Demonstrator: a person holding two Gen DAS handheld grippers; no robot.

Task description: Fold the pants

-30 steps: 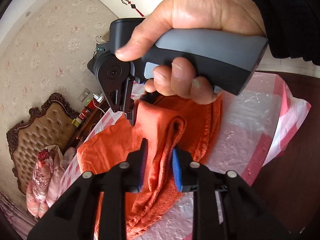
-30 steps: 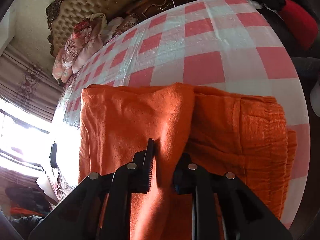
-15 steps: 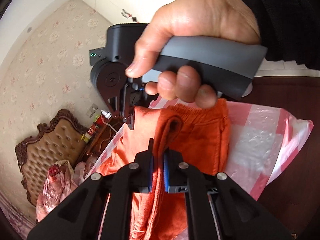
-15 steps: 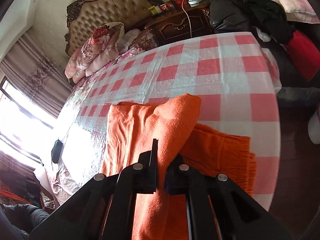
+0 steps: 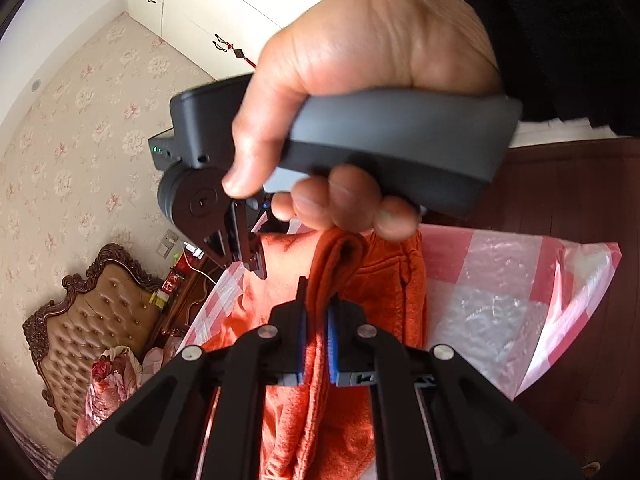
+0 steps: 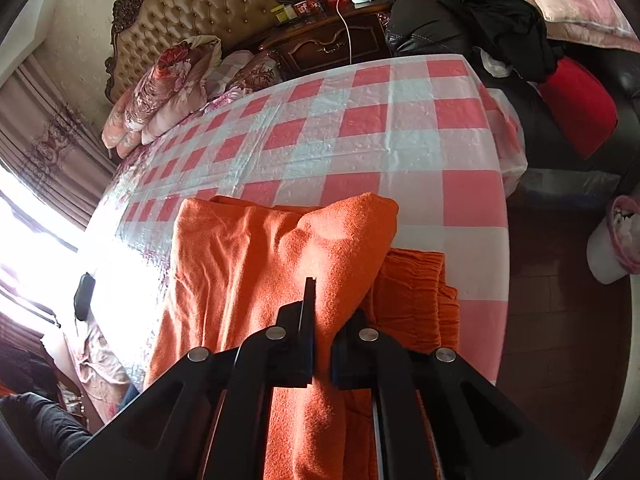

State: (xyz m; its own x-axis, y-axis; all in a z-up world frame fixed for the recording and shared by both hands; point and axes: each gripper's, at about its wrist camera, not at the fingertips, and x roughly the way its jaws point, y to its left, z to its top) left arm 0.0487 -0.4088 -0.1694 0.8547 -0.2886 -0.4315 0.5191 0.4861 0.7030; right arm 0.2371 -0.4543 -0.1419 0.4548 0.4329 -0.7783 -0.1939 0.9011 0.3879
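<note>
The orange pants (image 6: pixel 248 256) lie partly folded on the bed's red-and-white checked plastic sheet (image 6: pixel 360 120). My right gripper (image 6: pixel 322 328) is shut on a fold of the pants and holds it lifted above the bed. My left gripper (image 5: pixel 318 320) is shut on another bunched fold of the pants (image 5: pixel 384 292), also lifted. In the left wrist view the right gripper (image 5: pixel 256 256) and the hand holding it fill the upper frame, close in front of my left gripper. The elastic waistband (image 6: pixel 416 292) lies under the lifted fold.
A tufted headboard (image 6: pixel 208 12) and floral pillows (image 6: pixel 168 80) are at the bed's far end. A dark nightstand (image 6: pixel 332 40) holds small items. A black sofa with clothes and a red cushion (image 6: pixel 580 104) stands right of the bed. A white bin (image 6: pixel 616 244) is on the dark floor.
Both grippers closed on folds of the pants and lifted them off the bed. The two grippers stay close together while rising.
</note>
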